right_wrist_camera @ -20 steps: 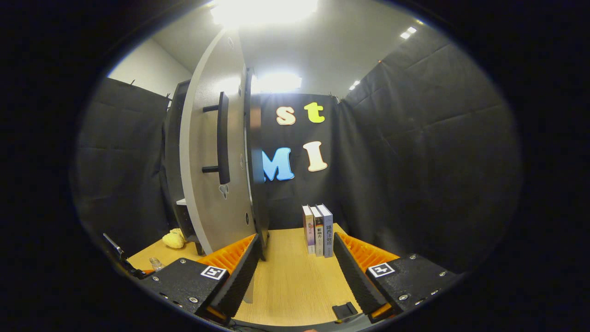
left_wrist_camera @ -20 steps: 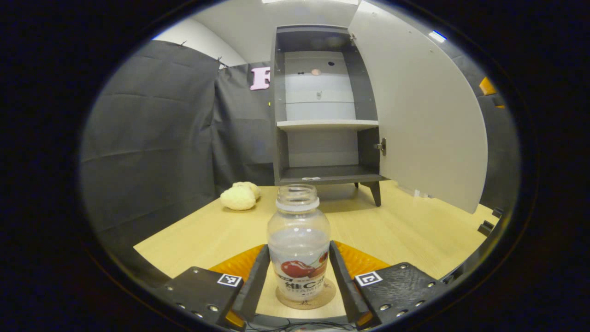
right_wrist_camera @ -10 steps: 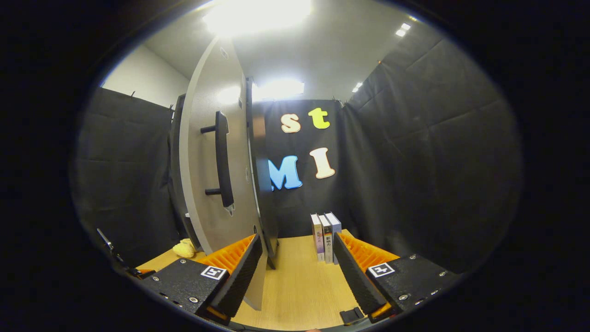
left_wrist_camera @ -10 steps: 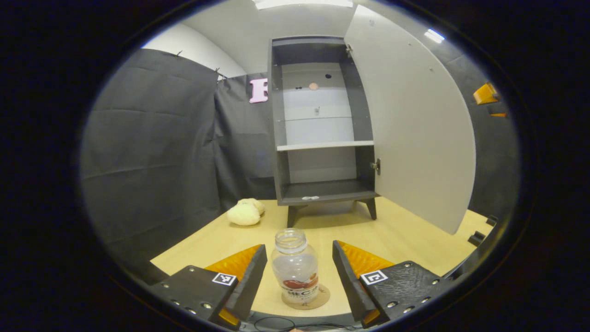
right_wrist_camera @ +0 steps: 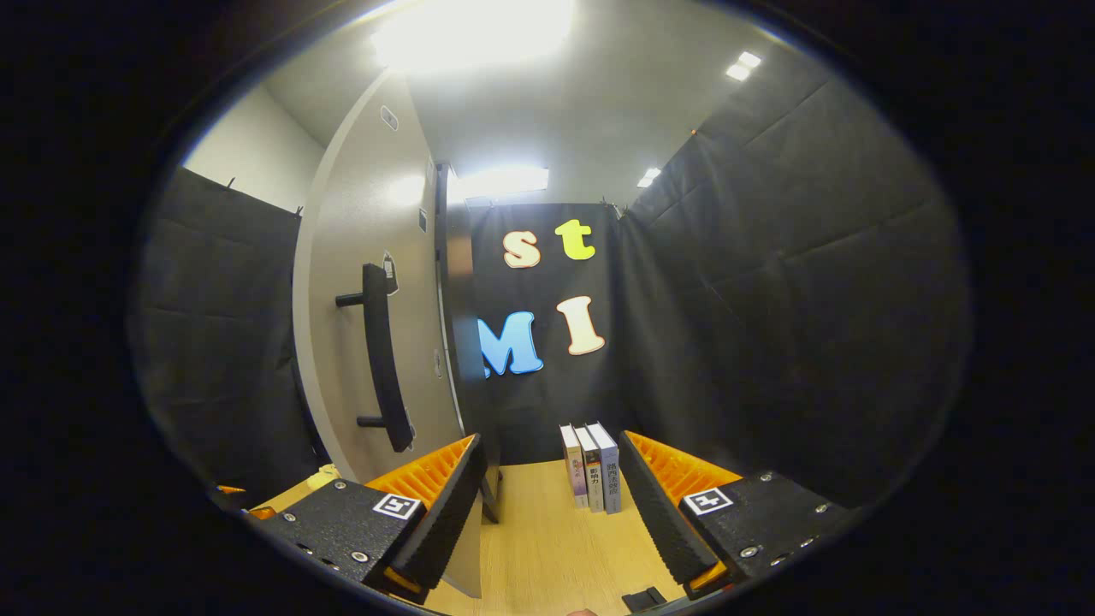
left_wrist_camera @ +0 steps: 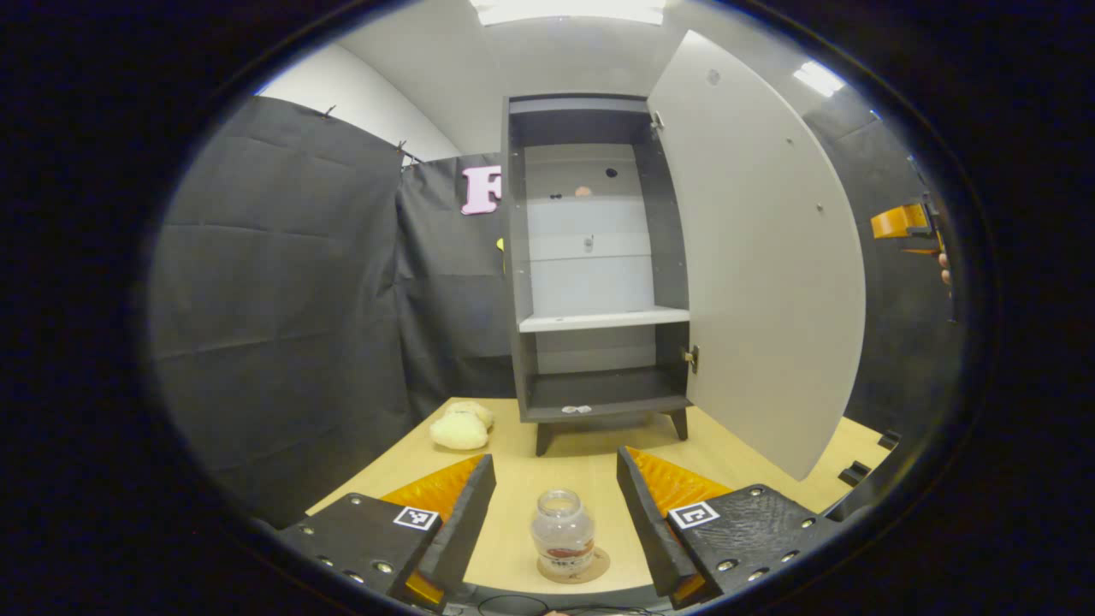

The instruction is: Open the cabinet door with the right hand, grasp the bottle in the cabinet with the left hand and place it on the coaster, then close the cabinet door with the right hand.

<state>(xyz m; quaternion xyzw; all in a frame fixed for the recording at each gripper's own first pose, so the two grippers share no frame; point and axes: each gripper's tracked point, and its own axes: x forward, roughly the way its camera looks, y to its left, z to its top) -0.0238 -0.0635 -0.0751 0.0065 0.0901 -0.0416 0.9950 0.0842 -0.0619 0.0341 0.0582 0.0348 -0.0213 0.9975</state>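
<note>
In the left gripper view, a pale plush toy (left_wrist_camera: 462, 426) lies on the bench (left_wrist_camera: 590, 466) at about nine o'clock from the cabinet (left_wrist_camera: 594, 257), whose door (left_wrist_camera: 761, 265) stands swung wide at three o'clock. The left gripper (left_wrist_camera: 556, 524) has its jaws spread apart and empty, with the bottle (left_wrist_camera: 562, 532) upright on the coaster (left_wrist_camera: 594, 566) at six o'clock, between the fingers but touching neither. In the right gripper view, the door's handle (right_wrist_camera: 381, 355) sits at ten o'clock, the right gripper (right_wrist_camera: 547, 505) holds its jaws parted on nothing, and three books (right_wrist_camera: 590, 466) stand at twelve o'clock.
</note>
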